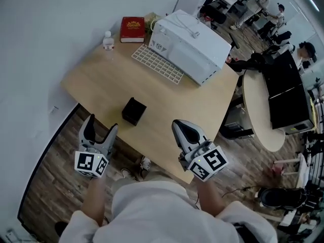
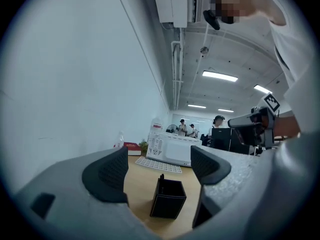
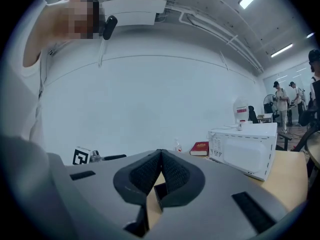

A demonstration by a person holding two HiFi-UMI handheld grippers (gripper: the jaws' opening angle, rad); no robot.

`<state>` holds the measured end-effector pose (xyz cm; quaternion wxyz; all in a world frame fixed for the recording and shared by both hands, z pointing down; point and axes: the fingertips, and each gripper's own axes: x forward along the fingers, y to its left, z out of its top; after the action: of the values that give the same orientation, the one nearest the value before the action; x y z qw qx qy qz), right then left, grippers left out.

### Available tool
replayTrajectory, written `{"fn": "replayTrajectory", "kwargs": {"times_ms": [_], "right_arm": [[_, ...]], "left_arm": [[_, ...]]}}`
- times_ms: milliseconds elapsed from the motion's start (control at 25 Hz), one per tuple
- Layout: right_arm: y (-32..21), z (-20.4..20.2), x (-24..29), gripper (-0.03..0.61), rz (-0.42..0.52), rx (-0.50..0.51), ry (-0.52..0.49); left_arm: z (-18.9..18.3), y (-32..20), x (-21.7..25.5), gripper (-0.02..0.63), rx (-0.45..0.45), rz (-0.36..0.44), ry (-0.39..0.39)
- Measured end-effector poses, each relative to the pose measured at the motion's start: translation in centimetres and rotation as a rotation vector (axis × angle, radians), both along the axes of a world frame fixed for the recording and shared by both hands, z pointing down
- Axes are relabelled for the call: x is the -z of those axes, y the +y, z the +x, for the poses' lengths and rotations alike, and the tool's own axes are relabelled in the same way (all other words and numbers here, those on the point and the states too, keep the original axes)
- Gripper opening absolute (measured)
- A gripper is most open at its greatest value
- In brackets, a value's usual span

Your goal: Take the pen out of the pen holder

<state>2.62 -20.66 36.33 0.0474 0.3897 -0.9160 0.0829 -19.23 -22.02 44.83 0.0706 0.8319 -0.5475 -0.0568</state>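
Observation:
A black square pen holder (image 1: 133, 111) stands on the wooden desk (image 1: 96, 82) near its front edge. In the left gripper view the pen holder (image 2: 168, 199) sits ahead, between the jaws' lines, with a dark pen tip (image 2: 161, 176) poking up at its back corner. My left gripper (image 1: 101, 128) hangs off the desk's front left edge, open and holding nothing, a short way from the holder. My right gripper (image 1: 183, 129) hovers over the front edge to the holder's right, shut with its pads touching (image 3: 160, 170). A sliver of the holder (image 3: 159, 194) shows below them.
A white microwave (image 1: 190, 47), a white keyboard (image 1: 157, 63), a red book (image 1: 132, 29) and a small bottle (image 1: 108, 41) fill the desk's far side. A round table (image 1: 260, 110) stands to the right, with people beyond. The wall runs along the left.

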Motion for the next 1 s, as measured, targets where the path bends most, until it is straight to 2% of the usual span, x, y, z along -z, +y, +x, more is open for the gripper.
{"fn": "replayTrajectory", "kwargs": {"times_ms": [200,280,400,520,760,1000], "right_arm": [[-1.1,0.1,-3.0,0.002,-0.083,0.016,0.041],[-1.4,-0.2,-4.4,0.002,-0.108,0.028,0.048],[-1.7,-0.7,-6.3,0.002,-0.138,0.046,0.046],[-1.7,-1.2,-8.3,0.002,-0.168,0.065,0.035],[-1.8,-1.0,-10.9,0.002,-0.216,0.072,0.003],[-1.4,-0.7,-10.6,0.002,-0.251,0.082,-0.112]], "left_arm": [[2.1,-3.9,-3.4,0.352,-0.101,-0.054,-0.058],[3.2,-5.5,-4.9,0.296,-0.175,-0.092,-0.068],[5.3,-7.7,-7.4,0.291,-0.274,-0.185,-0.103],[7.4,-9.3,-9.8,0.291,-0.336,-0.258,-0.160],[9.5,-11.9,-11.9,0.285,-0.393,-0.292,-0.256],[10.9,-14.0,-14.6,0.281,-0.404,-0.334,-0.286]]}}
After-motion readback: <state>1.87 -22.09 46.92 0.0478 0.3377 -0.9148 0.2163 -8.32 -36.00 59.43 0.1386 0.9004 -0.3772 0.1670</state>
